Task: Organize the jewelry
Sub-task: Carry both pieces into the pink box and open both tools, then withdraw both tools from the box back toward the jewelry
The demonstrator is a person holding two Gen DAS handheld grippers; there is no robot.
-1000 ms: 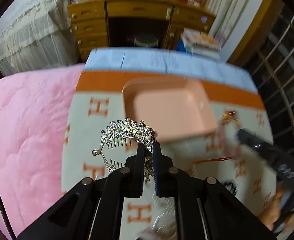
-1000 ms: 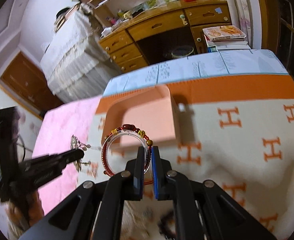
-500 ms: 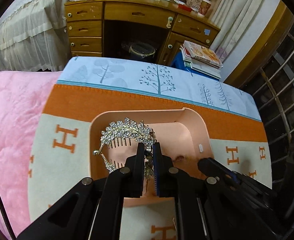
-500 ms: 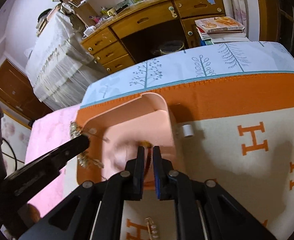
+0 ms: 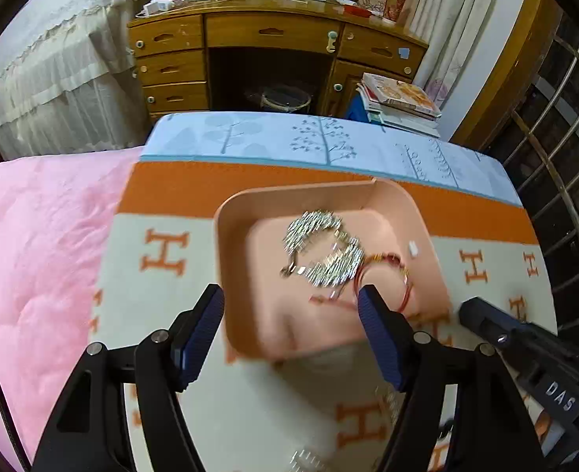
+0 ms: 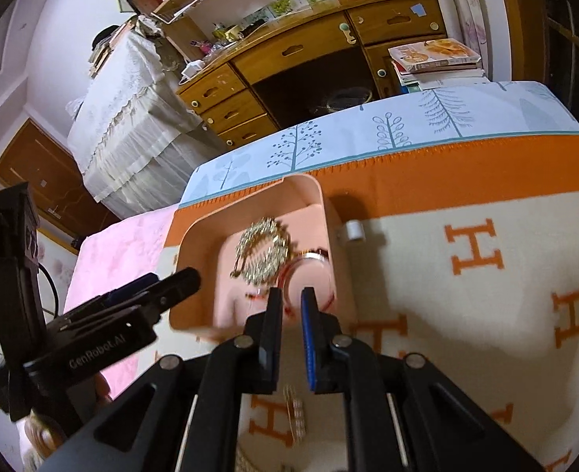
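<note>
Two pieces of jewelry lay in the shallow peach plastic tray (image 5: 427, 236): a silver rhinestone leaf-shaped hair comb (image 5: 321, 251) near the middle and a red beaded bracelet (image 5: 388, 279) just beside it, the two apparently touching. The left gripper (image 5: 291, 312) stood with its jaws spread wide at the tray's near edge, holding nothing. The right gripper (image 6: 291, 308) hung over the same edge with a narrow gap between its pads (image 6: 308, 338), empty as well. The step in hand looked like the release into the tray. More pieces seemed to lie on the cream-and-orange H-patterned blanket (image 6: 486, 314), one small gold item (image 6: 295, 417) among them, so the next move probably called for reaching back to grasp one.
</note>
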